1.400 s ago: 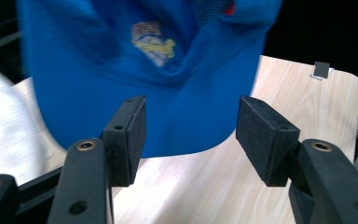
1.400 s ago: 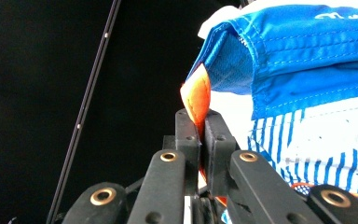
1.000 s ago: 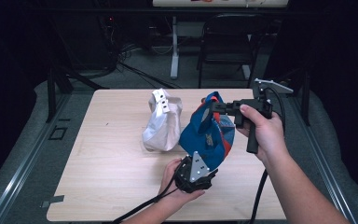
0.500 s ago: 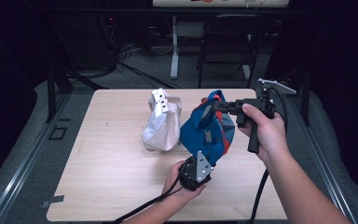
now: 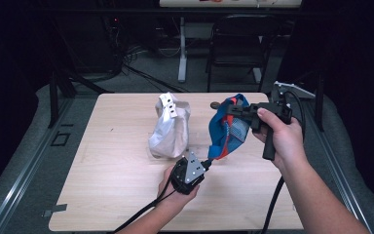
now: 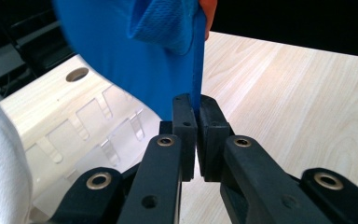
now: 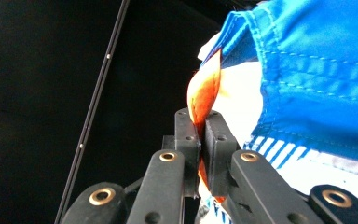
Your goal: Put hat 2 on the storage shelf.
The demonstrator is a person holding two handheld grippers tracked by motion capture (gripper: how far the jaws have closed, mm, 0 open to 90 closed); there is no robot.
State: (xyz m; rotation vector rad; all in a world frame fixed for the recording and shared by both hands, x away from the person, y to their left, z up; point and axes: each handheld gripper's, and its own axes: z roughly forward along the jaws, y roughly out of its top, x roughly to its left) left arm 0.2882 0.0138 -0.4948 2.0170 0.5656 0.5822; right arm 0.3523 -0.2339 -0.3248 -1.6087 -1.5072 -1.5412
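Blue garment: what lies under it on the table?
The blue garment hangs between the right gripper and left gripper. Below it shows bare table and a clear slotted plastic piece; further contents are covered.

A crumpled white cloth bag [image 5: 169, 127] sits on a light wooden table [image 5: 107, 195], beside a clear plastic rack [image 6: 88, 135]; behind stands a dark chair [image 5: 238, 48] on grey floor [image 5: 24, 161].
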